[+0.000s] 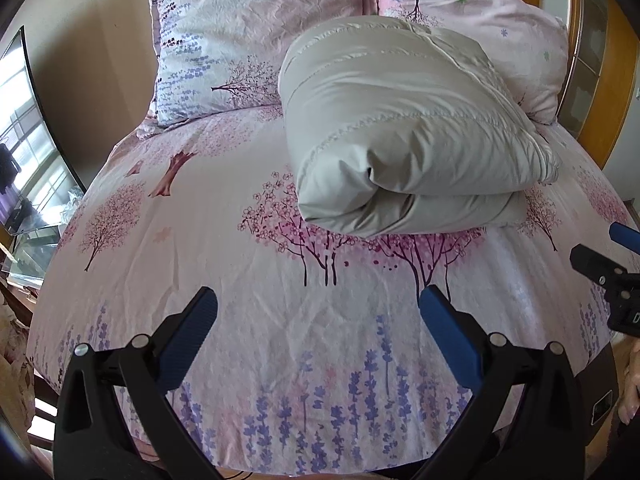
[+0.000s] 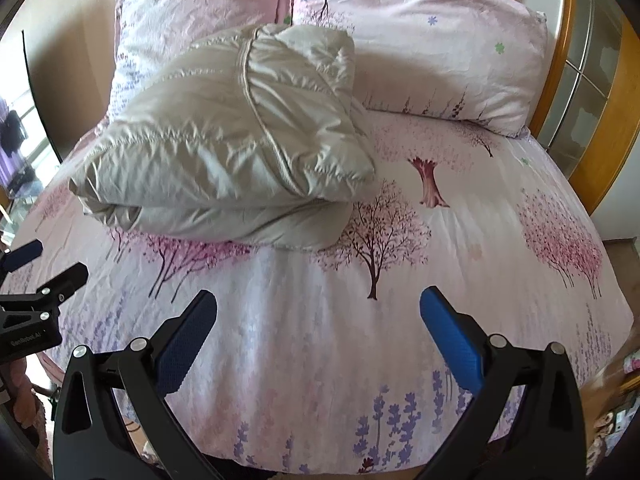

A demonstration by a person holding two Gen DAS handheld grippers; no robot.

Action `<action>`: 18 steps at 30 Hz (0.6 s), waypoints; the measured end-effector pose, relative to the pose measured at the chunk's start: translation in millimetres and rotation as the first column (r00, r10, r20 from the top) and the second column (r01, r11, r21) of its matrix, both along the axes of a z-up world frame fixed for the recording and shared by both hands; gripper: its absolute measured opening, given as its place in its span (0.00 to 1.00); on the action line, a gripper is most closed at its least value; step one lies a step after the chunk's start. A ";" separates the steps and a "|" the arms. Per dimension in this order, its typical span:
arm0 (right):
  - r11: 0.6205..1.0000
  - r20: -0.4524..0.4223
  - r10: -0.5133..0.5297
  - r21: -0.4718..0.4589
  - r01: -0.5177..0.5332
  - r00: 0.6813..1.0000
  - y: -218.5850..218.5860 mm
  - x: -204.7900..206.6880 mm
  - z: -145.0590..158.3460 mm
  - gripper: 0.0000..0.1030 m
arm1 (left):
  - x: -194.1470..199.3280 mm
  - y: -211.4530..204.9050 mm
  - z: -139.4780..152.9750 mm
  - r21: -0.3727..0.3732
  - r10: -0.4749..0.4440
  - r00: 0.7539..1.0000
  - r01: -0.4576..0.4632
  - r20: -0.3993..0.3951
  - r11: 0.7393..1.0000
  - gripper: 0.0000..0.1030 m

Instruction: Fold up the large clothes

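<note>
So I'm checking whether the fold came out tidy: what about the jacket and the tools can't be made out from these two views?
- Folded grey jacket: sleeves and hem are tucked inside the bundle in both views; its far side is hidden by its own bulk.
- Left pillow: in the right wrist view, its lower part is covered by the jacket.
- Right tool: in the left wrist view, cut off by the right edge.
- Left tool: in the right wrist view, cut off by the left edge.

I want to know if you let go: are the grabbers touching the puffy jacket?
Apart. In both wrist views the left gripper and right gripper are open, with bare bedsheet between them and the jacket.
</note>
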State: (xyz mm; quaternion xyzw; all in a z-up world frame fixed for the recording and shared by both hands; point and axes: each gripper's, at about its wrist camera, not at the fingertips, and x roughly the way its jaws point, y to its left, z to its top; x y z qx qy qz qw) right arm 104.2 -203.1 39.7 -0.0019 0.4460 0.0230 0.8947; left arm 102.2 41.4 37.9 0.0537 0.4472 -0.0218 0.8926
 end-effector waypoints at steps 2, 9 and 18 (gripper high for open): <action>1.000 -0.014 0.005 -0.006 -0.005 1.000 1.4 0.1 -1.9 0.99 | -0.5 -0.2 -0.4 0.005 0.000 1.000 0.000 -0.008 1.000 0.98; 1.000 -0.051 0.018 -0.023 -0.019 0.999 5.6 0.4 -6.3 0.99 | -1.1 -1.5 -1.4 0.014 -0.005 0.999 0.006 -0.032 1.000 0.98; 0.999 -0.112 0.020 -0.026 -0.023 0.994 7.1 3.0 -13.9 0.99 | 3.3 -0.4 -6.3 0.026 -0.004 0.997 0.007 -0.080 1.000 0.98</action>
